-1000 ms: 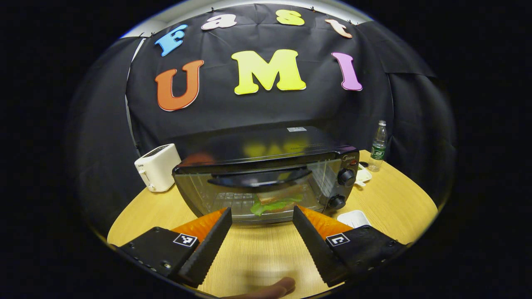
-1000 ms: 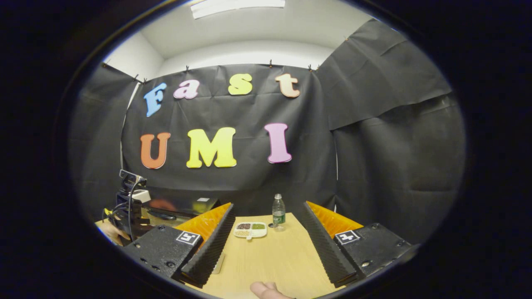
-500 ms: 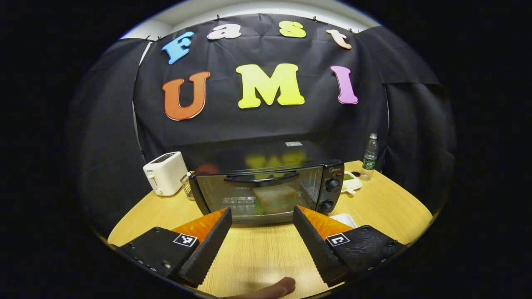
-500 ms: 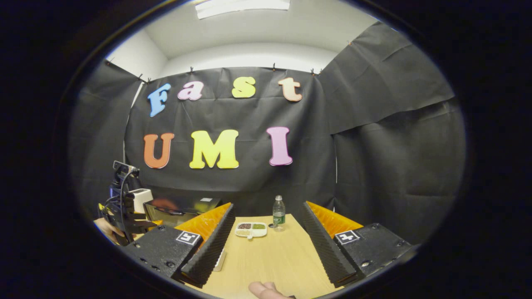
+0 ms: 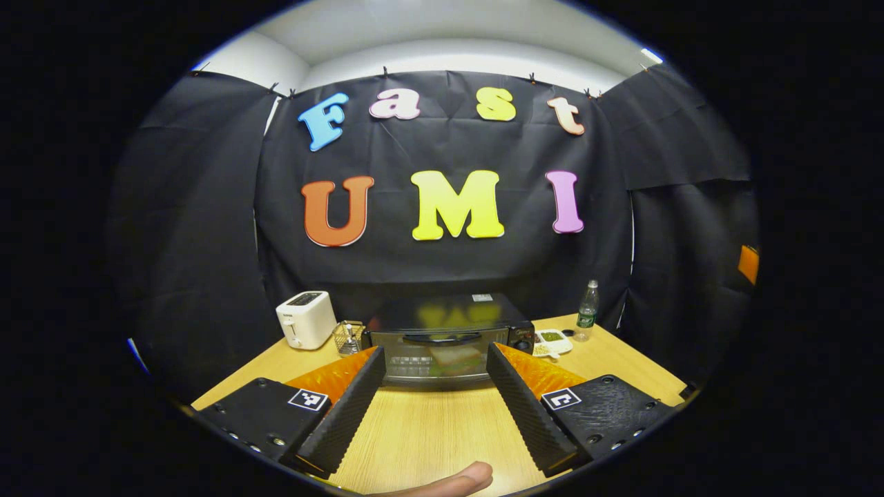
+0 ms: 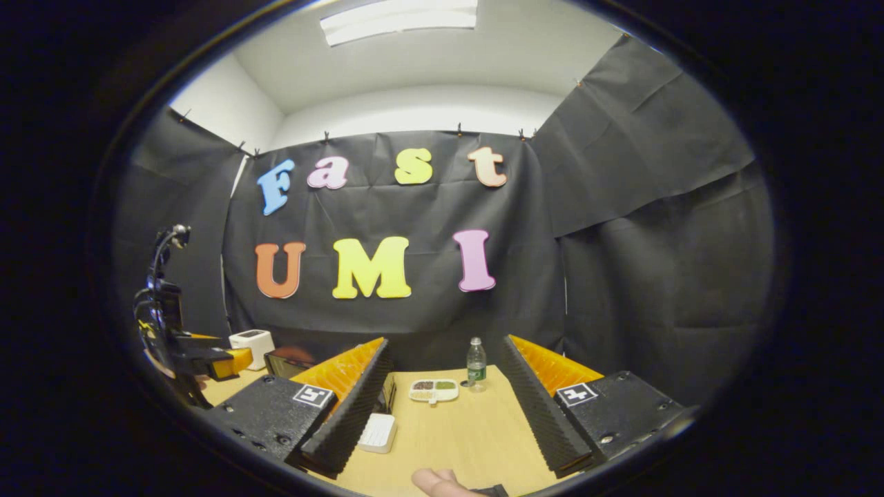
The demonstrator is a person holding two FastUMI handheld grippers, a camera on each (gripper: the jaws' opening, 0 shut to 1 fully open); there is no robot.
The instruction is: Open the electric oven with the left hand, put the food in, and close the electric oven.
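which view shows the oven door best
The left gripper view: the electric oven faces it squarely, door shut, handle and food visible through the glass. In the right gripper view just its corner shows behind the right gripper's finger.

The booth was lit from above by a ceiling light panel (image 6: 399,21), seen as a bright strip at the top edge of the right gripper view. The wooden table (image 5: 428,428) was evenly lit, with only soft shadows. Coloured reflections were seen on the glossy top of the electric oven (image 5: 449,338). Strong fisheye bending was noticed near the edges of both views. The distant things were slightly soft.
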